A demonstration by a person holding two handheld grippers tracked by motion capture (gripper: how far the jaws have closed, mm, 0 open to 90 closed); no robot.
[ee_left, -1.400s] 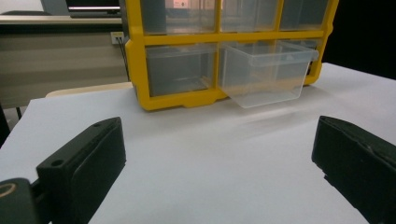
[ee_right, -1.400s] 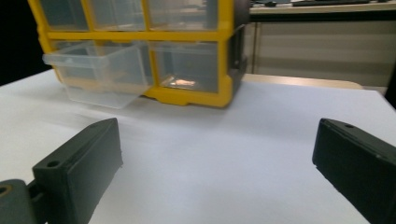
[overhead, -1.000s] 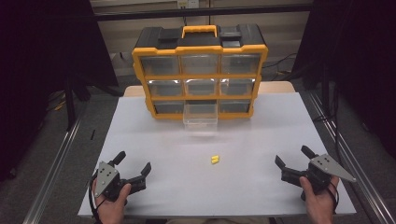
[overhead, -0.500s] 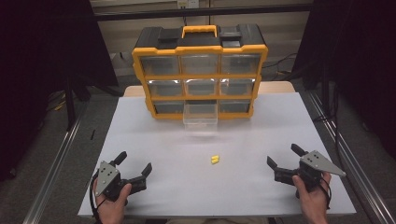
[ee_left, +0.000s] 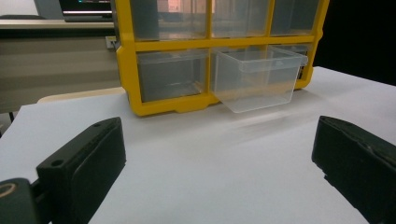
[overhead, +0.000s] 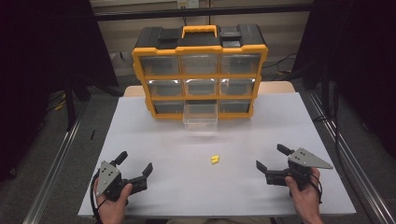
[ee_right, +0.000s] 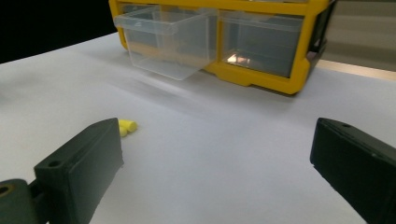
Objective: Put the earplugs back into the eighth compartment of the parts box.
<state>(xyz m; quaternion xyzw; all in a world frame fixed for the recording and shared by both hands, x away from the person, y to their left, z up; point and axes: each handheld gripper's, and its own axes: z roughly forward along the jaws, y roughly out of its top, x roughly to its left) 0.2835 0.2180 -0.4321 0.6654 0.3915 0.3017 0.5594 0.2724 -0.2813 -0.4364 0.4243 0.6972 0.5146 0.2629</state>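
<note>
While the small yellow pieces [overhead: 215,160] lay together on the white table [overhead: 187,196], between our two hands and somewhat nearer the right one, we held both grippers low over the near edge. Our right gripper [overhead: 271,164] had its jaws spread wide, nothing between them, and in the right gripper view the yellow pieces [ee_right: 126,127] sat just past its left jaw. Our left gripper [overhead: 135,166] was likewise spread and empty. Beyond the pieces, a clear drawer [overhead: 200,116] stuck out from the bottom row of the yellow organizer [overhead: 200,70] at the far side of the table.
</note>
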